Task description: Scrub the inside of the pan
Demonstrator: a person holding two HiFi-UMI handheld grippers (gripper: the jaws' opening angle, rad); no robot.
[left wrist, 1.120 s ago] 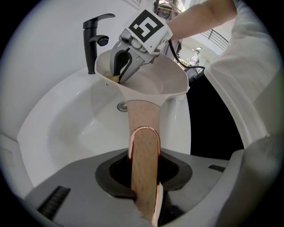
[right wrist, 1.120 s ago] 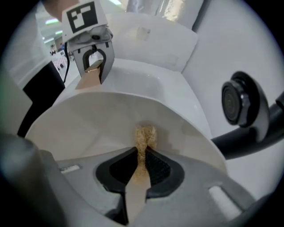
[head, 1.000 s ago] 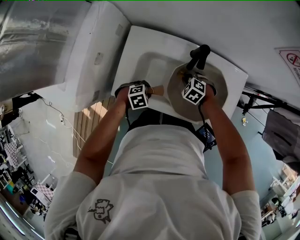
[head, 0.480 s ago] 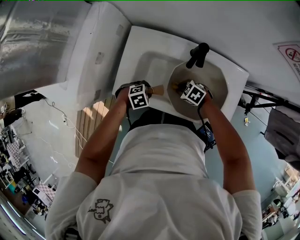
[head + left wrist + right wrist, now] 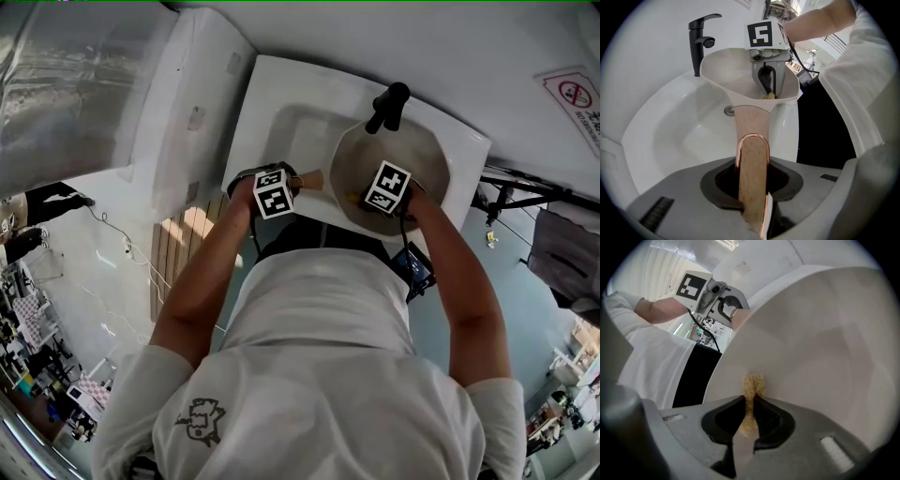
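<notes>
Pan (image 5: pixel 352 159) is at the right end of the sink (image 5: pixel 281 103), just below the black tap (image 5: pixel 389 105), with its open side up and its pale inside exposed. Its wooden handle (image 5: pixel 314 180) points along the near edge of the sink towards the left end. Whether the pan base rests on the basin cannot be told.

Left gripper (image 5: pixel 751 185): fingers (image 5: pixel 670 211) are clamped on the handle, which runs upright between them with a copper-coloured edge showing. The grip is at the free end of the handle, well apart from the pan bowl. The drain (image 5: pixel 730 110) lies in the basin beside the point where handle meets pan.

Right gripper (image 5: pixel 749 416): fingers (image 5: pixel 806 437) are nearly together, pinching a thin tan scourer (image 5: pixel 752 385). The free end of the scourer sticks out past the fingertips and presses on the inner wall of the pan, on the side nearest the person. The left gripper view confirms this, with the gripper reaching down inside the rim and the scourer touching the inner surface low down.

Both marker cubes are in the head view, one over the near edge of the sink and one over the pan
</notes>
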